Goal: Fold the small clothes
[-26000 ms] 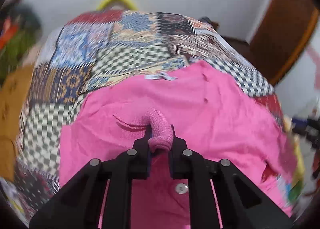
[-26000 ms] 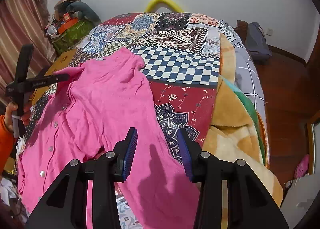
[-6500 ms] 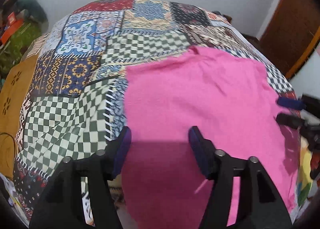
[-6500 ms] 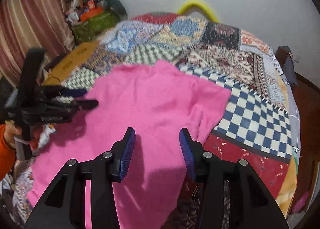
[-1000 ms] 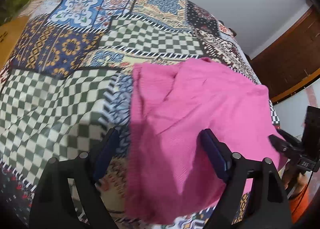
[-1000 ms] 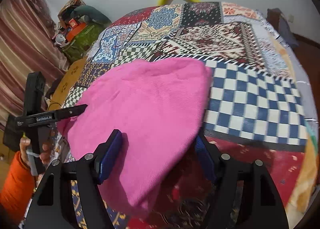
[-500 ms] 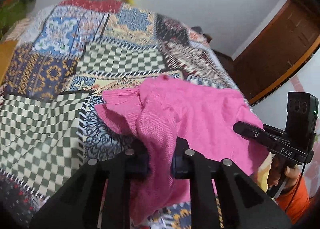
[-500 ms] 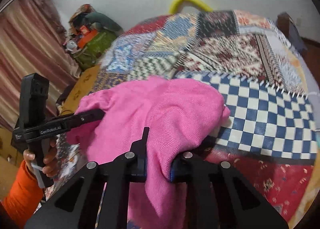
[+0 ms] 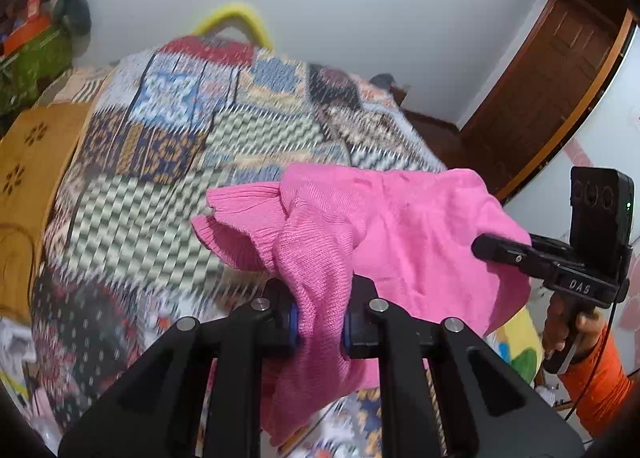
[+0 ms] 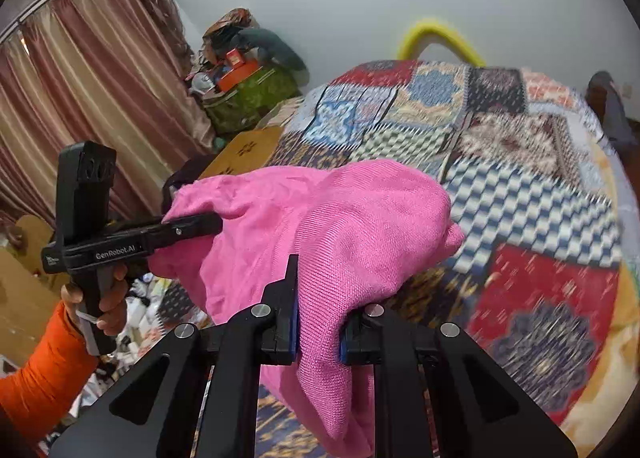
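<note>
Pink knit garment [image 9: 400, 234] lifted clear above patchwork quilt [image 9: 168, 162], bunched in left gripper [image 9: 320, 328] and right gripper [image 10: 318, 332], both clamped on it — soft, light, droopy; best gripped at edges.

Pink garment [image 9: 400, 226] is matt ribbed knit; quilt [image 10: 520, 194] patterned cloth.

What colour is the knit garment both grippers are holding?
Bright pink: the knit garment shows best in the right wrist view.
</note>
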Demonstrator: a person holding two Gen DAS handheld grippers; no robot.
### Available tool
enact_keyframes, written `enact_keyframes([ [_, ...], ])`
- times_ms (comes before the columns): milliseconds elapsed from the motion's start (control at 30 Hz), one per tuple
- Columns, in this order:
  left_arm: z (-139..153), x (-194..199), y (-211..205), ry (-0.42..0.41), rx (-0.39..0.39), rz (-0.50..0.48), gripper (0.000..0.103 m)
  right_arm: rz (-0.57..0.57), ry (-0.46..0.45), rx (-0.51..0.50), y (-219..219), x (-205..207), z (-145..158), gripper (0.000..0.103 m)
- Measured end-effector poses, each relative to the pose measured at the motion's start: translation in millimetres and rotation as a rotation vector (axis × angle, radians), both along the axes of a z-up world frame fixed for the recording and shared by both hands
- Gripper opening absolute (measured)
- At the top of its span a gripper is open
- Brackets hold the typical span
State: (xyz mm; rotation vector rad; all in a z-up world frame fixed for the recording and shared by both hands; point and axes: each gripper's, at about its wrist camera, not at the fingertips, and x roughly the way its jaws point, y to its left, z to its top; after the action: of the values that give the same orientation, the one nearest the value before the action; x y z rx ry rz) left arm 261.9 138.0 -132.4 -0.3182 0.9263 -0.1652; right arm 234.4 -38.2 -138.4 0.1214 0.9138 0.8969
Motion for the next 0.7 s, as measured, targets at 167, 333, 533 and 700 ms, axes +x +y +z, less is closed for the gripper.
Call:
enact_keyframes([
  [167,-44,-20,8,0.099,0.01,-0.023,0.016,0.016,0.072,-0.046,14,-15,-36,0.012],
  [333,-87,-28,21,0.177,0.033,-0.006,0.024,-0.007,0.099,-0.122,16,-19,-69,0.016],
  [533,-94,-39,49,0.163,0.082,0.087,0.04,-0.048,0.046,-0.22,1,-18,-76,0.018],
  [700,-87,-43,52,0.151,0.268,0.128,0.042,-0.089,-0.034,-0.272,-12,-25,-57,0.027],
])
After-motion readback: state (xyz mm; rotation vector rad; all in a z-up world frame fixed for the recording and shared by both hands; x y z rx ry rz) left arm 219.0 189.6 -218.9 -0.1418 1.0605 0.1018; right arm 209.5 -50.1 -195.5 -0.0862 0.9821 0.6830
